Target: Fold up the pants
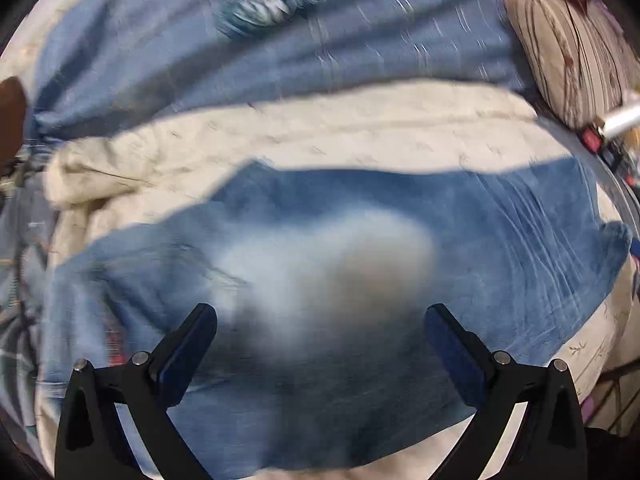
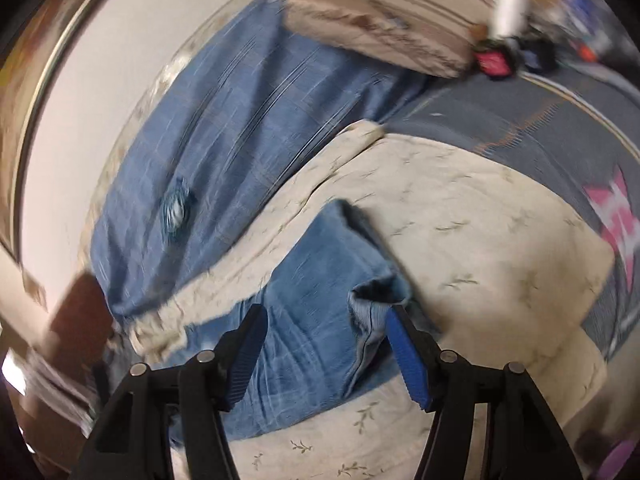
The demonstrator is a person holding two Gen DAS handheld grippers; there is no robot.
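Note:
Blue denim pants [image 1: 400,216] lie spread on a cream quilt [image 1: 360,132]. In the left wrist view my left gripper [image 1: 320,320] is open over a faded, blurred patch of the denim, holding nothing. In the right wrist view the pants [image 2: 312,280] lie below my right gripper [image 2: 324,320], which is open, with its fingers either side of a raised hem fold [image 2: 376,292]. Both views are motion blurred.
A blue bedsheet with a frayed round patch [image 1: 260,8] [image 2: 176,208] lies beyond the quilt [image 2: 480,232]. A striped pillow [image 1: 568,48] [image 2: 380,20] sits at the far side. A grey blanket with a pink print [image 2: 612,212] is at the right. A white wall [image 2: 100,80] is at the left.

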